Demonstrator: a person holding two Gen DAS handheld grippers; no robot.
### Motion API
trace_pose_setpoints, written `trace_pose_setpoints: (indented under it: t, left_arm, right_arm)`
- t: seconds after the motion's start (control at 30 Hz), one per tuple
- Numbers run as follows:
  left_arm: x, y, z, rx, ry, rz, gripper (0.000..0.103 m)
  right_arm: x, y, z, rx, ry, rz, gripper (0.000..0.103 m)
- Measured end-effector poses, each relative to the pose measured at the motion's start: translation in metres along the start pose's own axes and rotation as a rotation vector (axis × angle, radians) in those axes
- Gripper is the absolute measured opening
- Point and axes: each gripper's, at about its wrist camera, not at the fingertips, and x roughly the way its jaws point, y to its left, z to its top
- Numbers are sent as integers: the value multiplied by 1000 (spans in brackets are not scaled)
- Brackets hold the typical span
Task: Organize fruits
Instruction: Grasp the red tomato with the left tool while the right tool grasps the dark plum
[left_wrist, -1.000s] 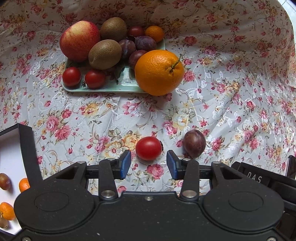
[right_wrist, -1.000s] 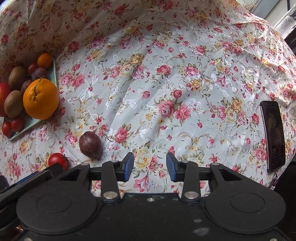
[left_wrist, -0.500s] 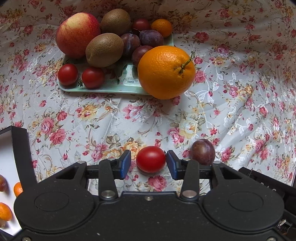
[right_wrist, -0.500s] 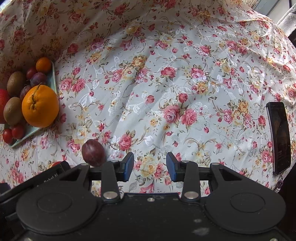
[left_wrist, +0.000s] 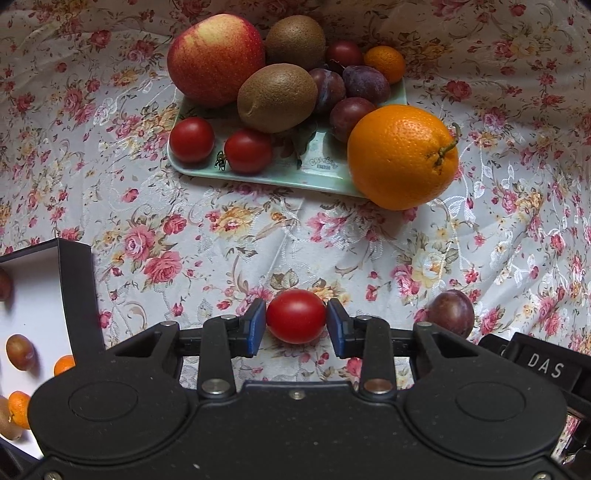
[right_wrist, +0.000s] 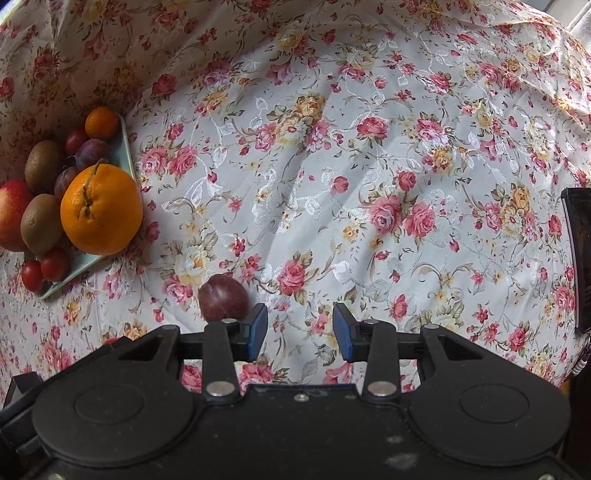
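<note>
Spread across the whole surface: a white tablecloth (right_wrist: 332, 177) printed with pink, red and yellow roses, rumpled into soft folds and rising at the back. At the far right edge of the right wrist view, lying flat on the cloth, a dark phone (right_wrist: 580, 258) with its screen black, partly cut off by the frame.

"DAS" on black label plate (left_wrist: 546, 370); small print on green tray (left_wrist: 324, 163) unreadable.

A tomato (left_wrist: 296, 316) sits between the left tongs (left_wrist: 296, 326), a plum (left_wrist: 451, 312) to its right. Behind them a tray (left_wrist: 280, 176) carries fruit; a box (left_wrist: 35, 295) lies left.
</note>
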Motion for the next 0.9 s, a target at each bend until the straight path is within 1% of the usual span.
trace_pose_setpoints:
  t: [0.17,0.27,0.33,0.53,0.7,0.77,0.9]
  left_arm:
    - [-5,15,0,1,6,-2,44]
    - [-9,21,0,4,0,0,44]
    - [-11,26,1,3,-1,-3,44]
    - [-11,37,5,-12,4,-10,44]
    - [-10,38,6,-8,8,-17,44]
    - [-10,39,6,-7,8,-18,44]
    - [-9,42,7,-11,10,-17,44]
  right_arm:
    - [-1,15,-1,-6,-18,12,41]
    - [-5,25,-3,-16,-60,9,42]
    - [-6,30,-3,-29,-71,18,42]
    - [-4,40,-3,-33,-67,62,42]
    - [9,48,-1,-26,2,104,43]
    - [14,51,-1,-20,11,98,43]
    - [20,55,0,-23,4,56,43]
